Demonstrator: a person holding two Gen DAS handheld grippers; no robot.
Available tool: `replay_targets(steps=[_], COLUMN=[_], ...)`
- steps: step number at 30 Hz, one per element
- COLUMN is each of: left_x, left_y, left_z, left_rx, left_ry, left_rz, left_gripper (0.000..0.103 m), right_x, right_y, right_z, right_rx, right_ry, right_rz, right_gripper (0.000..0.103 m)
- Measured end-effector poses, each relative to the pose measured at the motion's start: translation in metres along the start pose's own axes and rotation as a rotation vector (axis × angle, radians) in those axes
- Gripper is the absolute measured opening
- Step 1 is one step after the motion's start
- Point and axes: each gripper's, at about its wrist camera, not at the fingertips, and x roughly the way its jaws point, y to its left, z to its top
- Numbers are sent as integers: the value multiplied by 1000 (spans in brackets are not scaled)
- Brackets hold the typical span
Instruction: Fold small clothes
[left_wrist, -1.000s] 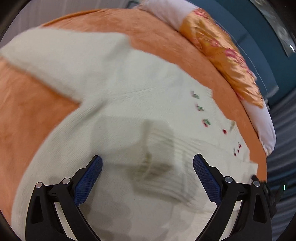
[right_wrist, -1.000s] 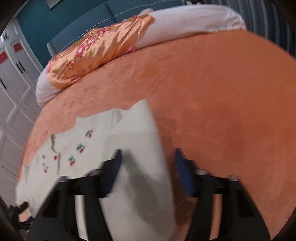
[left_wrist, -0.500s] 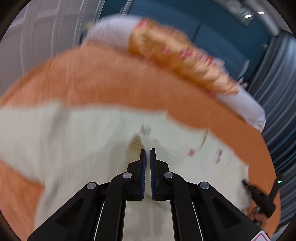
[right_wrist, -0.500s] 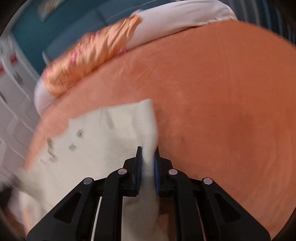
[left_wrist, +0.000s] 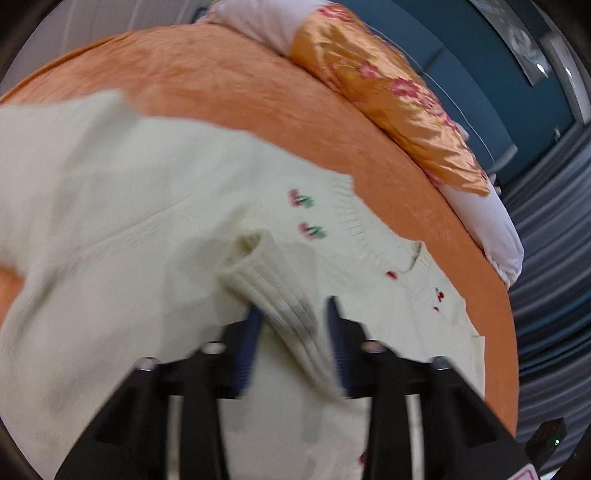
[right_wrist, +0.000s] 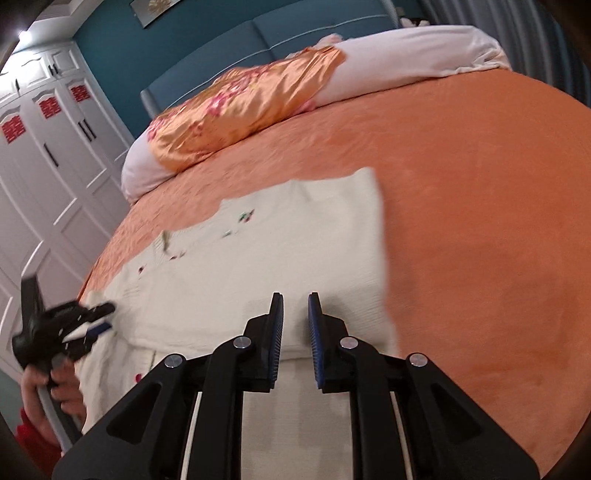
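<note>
The cream sweater (left_wrist: 155, 229) lies spread on the orange bed (right_wrist: 461, 184). Its ribbed cuff (left_wrist: 273, 288) sits between the parted fingers of the left hand-held gripper (left_wrist: 291, 339), apparently just laid inward. The right hand-held gripper (right_wrist: 295, 332) hovers slightly parted, empty, above the hem. Next likely comes folding the body. Only the right view shows the wardrobe (right_wrist: 48, 155).

A ribbed cuff (left_wrist: 275, 295) is lying between the parted fingers of the left gripper (left_wrist: 291, 347), sweater (left_wrist: 147, 229) spreading beyond.
</note>
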Motion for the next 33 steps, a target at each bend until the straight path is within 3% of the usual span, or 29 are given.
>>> replay_targets(steps=[4,5,6,7,10,14,16,17,19,21,23,25,28,31,33], left_x=[-15,-20,-21,-22,-13,-4,-3,-1,2,4,5,6,7,6,6], left_y=[-18,-17,-15,-13,1,17,18,18,18,16,12,13,17,18,18], left_z=[6,6,6,5,-2,-14,-20,-24,-30,-36,-39,-40,-42,-43,-44], left_rx=[66,73,75,75,70,41,56,70,101,127,156,158,146,144,144], left_ry=[-76,-94,-102,-101,-67,-44,-54,-58,-71,-73,-83,-85,-97,-108,-114], left_rz=[-19,-28,-25,-25,-7,18,32,46,53,46,65,68,56,52,48], left_gripper=[9,9,9,9,9,9,9,9,11,13,13,14,17,18,18], right_x=[-5,-9,-11,-12,-4,8,12,9,-9,-19,10,14,-1,-32,-42], right_y=[4,4,2,0,-5,-11,-21,-25,-31,-33,-46,-61,-47,-20,15], right_z=[-11,-18,-24,-29,-42,-19,-6,-2,4,0,-15,-21,-14,-20,-20], right_rx=[73,102,123,142,172,265,364,390,407,359,335,419,373,226,33], right_ry=[22,32,46,68,118,64,16,-13,-124,-174,-42,-30,-7,-93,-148], right_rz=[70,98,117,133,162,172,200,203,217,157,44,112,53,-110,-136], right_gripper=[15,24,40,44,46,48,40,10,8,7,7,5,8,10,11])
